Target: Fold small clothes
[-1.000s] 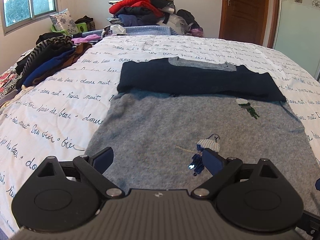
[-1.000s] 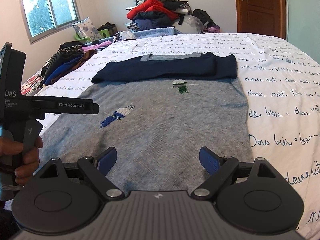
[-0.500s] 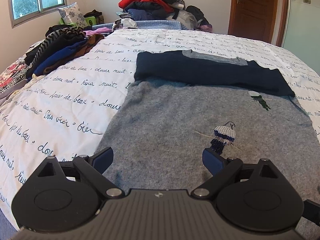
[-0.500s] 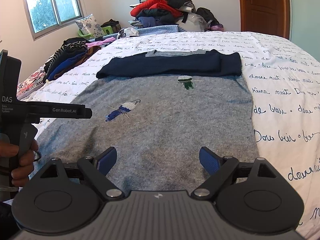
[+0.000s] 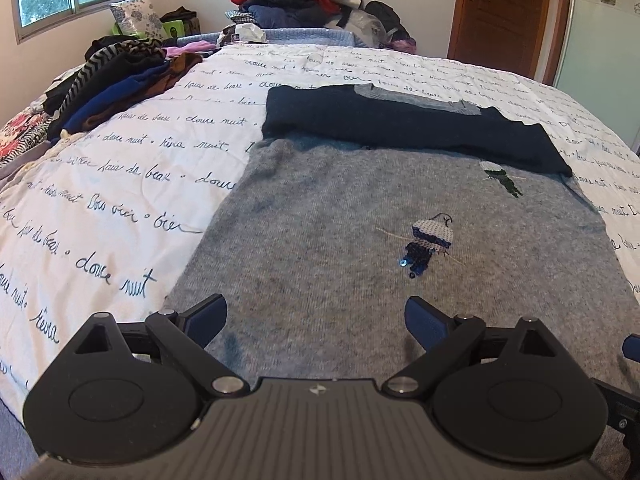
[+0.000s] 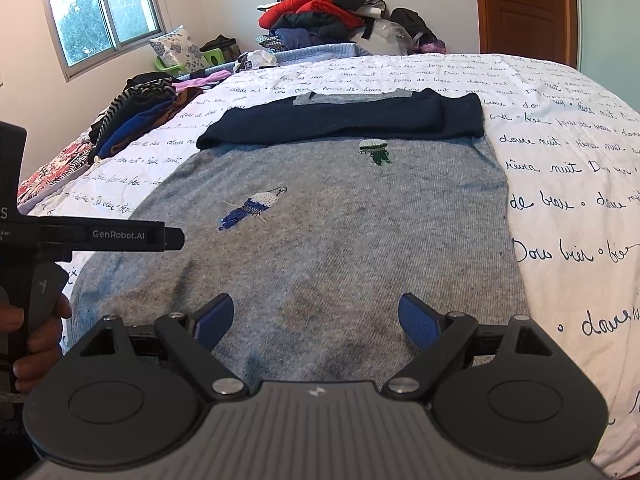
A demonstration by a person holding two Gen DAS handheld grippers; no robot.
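My left gripper (image 5: 316, 314) and right gripper (image 6: 316, 316) hang over the near hem of a grey sweater (image 5: 360, 248), fingers spread wide on both, nothing between the blue pads (image 5: 208, 314). The sweater lies flat on a white bedspread (image 5: 100, 208) printed with dark handwriting, its navy sleeves (image 5: 400, 128) folded across the chest on the side of the sweater farthest from me. Two small embroidered figures sit on the grey knit: a blue-and-white one (image 6: 252, 208) near its middle and a green one (image 6: 376, 152) just below the folded sleeves. From the right wrist view, my left hand (image 6: 36, 340) grips the other tool's handle at the sweater's left edge. Beyond the sweater's left side a row of dark striped and blue garments (image 6: 136, 120) lies along the bed's edge; past the sweater's collar a heap of clothes (image 6: 320, 16), red on top, rises against the wall.
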